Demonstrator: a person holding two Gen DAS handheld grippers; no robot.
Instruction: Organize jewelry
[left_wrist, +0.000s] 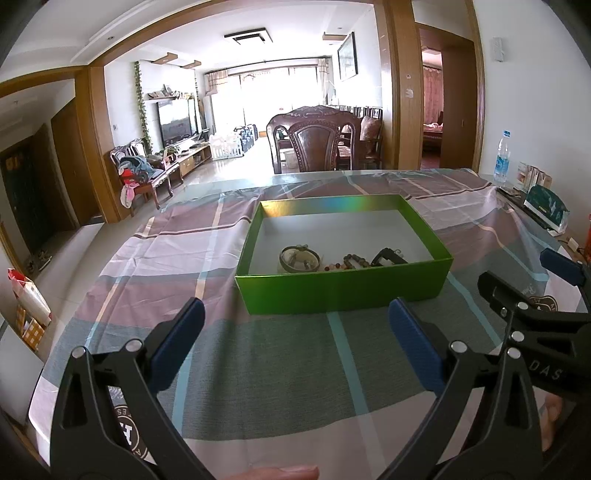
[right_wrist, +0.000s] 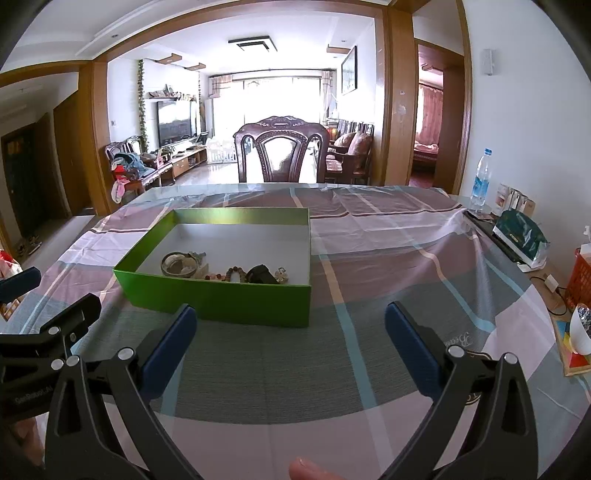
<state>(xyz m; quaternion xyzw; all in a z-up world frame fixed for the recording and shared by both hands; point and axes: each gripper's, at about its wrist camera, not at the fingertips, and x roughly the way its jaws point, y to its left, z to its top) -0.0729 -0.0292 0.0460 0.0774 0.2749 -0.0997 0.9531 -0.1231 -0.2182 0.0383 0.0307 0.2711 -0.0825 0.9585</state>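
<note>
A shallow green box (left_wrist: 343, 291) (right_wrist: 221, 301) lies open on the checked tablecloth (left_wrist: 258, 369). Near its front wall sit a round bangle (left_wrist: 299, 258) (right_wrist: 179, 264), a string of brown and red beads (left_wrist: 349, 260) (right_wrist: 231, 275), a black piece (left_wrist: 388, 255) (right_wrist: 262, 275) and a small pale trinket (right_wrist: 282, 275). My left gripper (left_wrist: 295, 306) hovers open just in front of the box with nothing between its blue pads. My right gripper (right_wrist: 291, 310) is open too, empty, in front of the box's right corner. Each shows at the other view's edge: right gripper (left_wrist: 524, 273), left gripper (right_wrist: 55, 291).
A carved wooden chair (left_wrist: 317, 140) (right_wrist: 282, 151) stands at the table's far side. Along the right edge are a water bottle (left_wrist: 501, 158) (right_wrist: 481, 177), a teal packet (left_wrist: 545, 210) (right_wrist: 521, 238), a red basket (right_wrist: 580, 280) and a white bowl (right_wrist: 581, 328). The table's left edge drops to the floor.
</note>
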